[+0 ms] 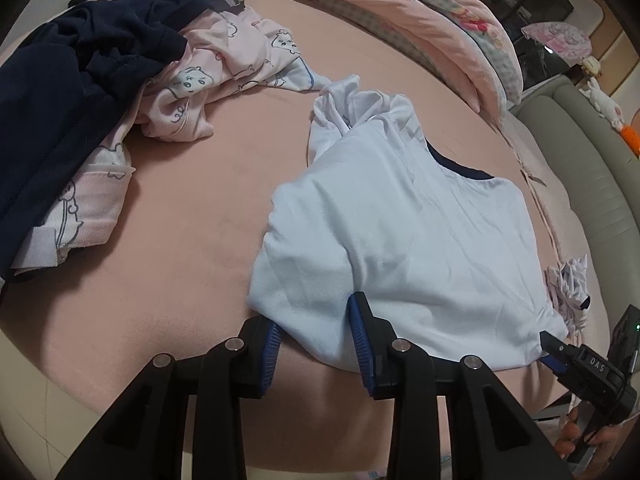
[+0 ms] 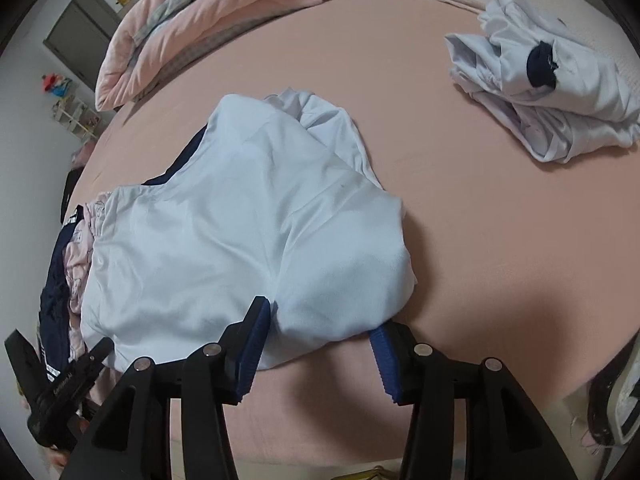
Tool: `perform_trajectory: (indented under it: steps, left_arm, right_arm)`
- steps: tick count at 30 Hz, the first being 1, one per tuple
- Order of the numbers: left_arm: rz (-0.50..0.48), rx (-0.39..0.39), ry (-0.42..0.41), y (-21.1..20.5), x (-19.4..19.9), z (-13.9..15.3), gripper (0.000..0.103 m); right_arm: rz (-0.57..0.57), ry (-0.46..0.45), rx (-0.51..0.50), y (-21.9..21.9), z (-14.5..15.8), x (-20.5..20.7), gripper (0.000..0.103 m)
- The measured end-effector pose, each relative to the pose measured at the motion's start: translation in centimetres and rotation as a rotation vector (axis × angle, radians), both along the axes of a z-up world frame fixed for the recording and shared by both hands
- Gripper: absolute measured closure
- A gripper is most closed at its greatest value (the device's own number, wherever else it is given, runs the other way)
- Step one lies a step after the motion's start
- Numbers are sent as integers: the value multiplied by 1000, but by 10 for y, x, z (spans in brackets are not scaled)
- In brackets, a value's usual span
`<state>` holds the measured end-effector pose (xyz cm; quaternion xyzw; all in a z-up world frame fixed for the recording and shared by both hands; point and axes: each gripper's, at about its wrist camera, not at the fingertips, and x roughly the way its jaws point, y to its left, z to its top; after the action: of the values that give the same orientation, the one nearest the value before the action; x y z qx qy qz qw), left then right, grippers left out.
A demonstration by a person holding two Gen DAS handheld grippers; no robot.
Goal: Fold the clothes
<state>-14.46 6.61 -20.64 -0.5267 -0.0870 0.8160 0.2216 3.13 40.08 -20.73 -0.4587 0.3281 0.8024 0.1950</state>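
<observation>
Nearest me, at the bed's [image 1: 168, 216] front edge, my left gripper [image 1: 316, 344] has the near hem of a pale blue shirt [image 1: 400, 232] bunched between its blue pads, and the cloth looks pinched. My right gripper [image 2: 316, 354] straddles the hem's other end; its jaws stand wider, the fabric sitting loose between them, so I judge it open, not gripping.

The shirt lies on the pink sheet near the front edge, dark collar away from me, one sleeve crumpled at its far side.

Risk — lifting now could raise only the left end, the right end slipping free, and the fold would skew.

Beyond, toward the left edge, a heap of navy and pink printed clothes [image 1: 92, 92]; toward the right edge, a folded white garment [image 2: 560, 92]; at the far edge, a rolled quilt [image 1: 400, 12].

Whether the hem is doubled under I cannot tell — the cloth hides it.
</observation>
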Motion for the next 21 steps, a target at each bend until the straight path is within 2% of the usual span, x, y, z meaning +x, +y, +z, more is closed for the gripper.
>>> perform_trajectory:
  steps: [7,13,17,19,21]
  left_arm:
    - [-3,-30,26,4,4,1,74]
    - [-5,-51,29,6,6,3,74]
    - [-11,2,-23,2,1,3,80]
    - [-2,51,-67,-2,-4,2,82]
    - [11,135,-129,-8,-9,2,83]
  right_arm:
    - [-37,58,-37,9,-9,-3,55]
    - [-20,69,-3,5,-8,-5,74]
    - [-17,87,-9,6,-3,-3,77]
    - [-10,93,-12,8,0,-5,78]
    - [-3,99,-15,9,3,-6,78]
